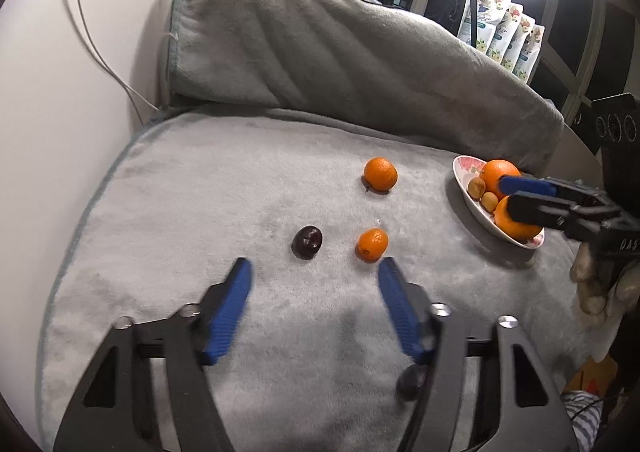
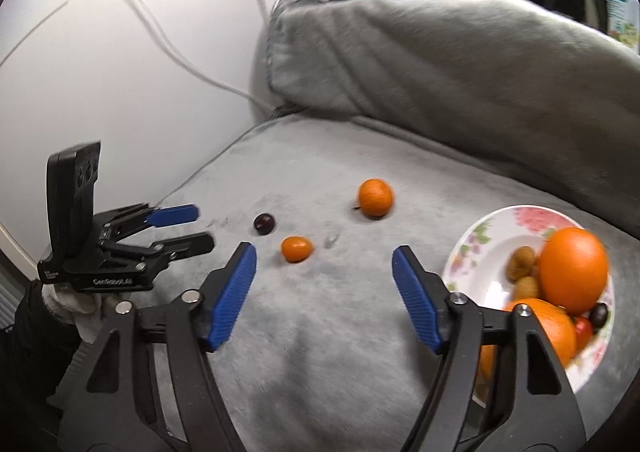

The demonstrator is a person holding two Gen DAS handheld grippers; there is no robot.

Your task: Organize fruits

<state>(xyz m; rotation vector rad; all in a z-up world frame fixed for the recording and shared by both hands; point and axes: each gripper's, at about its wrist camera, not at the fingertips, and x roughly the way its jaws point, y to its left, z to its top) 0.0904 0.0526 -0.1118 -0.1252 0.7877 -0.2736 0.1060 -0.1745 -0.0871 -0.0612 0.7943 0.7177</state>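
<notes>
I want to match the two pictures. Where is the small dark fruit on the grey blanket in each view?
Left wrist view: the dark fruit lies centre, just left of the small orange fruit.
Right wrist view: the dark fruit lies left of centre, up-left of the small orange fruit.
Shared landmark: the floral plate at the right.

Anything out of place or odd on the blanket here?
Nothing spilled or damaged. Three fruits lie loose on the grey blanket, not in the floral plate: a larger orange, a small orange and a dark fruit.
</notes>
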